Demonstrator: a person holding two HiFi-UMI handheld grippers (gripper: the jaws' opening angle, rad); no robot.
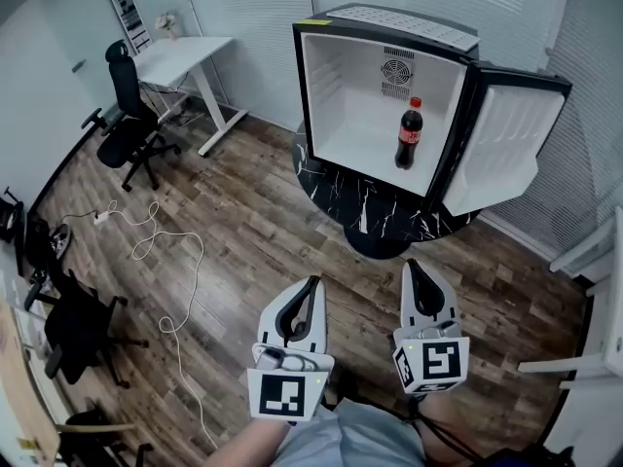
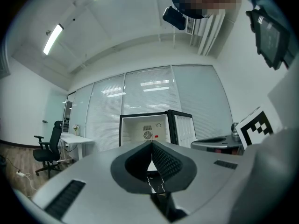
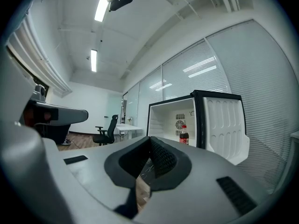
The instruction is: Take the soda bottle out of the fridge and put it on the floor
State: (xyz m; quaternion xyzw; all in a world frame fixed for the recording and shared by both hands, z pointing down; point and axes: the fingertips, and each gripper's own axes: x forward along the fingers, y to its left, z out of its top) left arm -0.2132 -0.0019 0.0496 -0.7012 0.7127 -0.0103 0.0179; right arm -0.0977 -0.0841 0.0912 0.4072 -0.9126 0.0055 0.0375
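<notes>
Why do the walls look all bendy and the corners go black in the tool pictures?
Left gripper view, right gripper view: wide-angle lenses curve the window blinds and darken the corners. Head view: less bending, even light, soda bottle sharp inside the fridge.

A black office chair (image 1: 131,115) stands just beside a white desk (image 1: 185,58) at the far left; a white cable (image 1: 170,261) lies in loose loops nearby; a second black chair (image 1: 78,329) sits at the left edge; a round black marbled worktop (image 1: 360,207) stands on a pedestal; pale blinds (image 1: 243,8) line the walls.
</notes>
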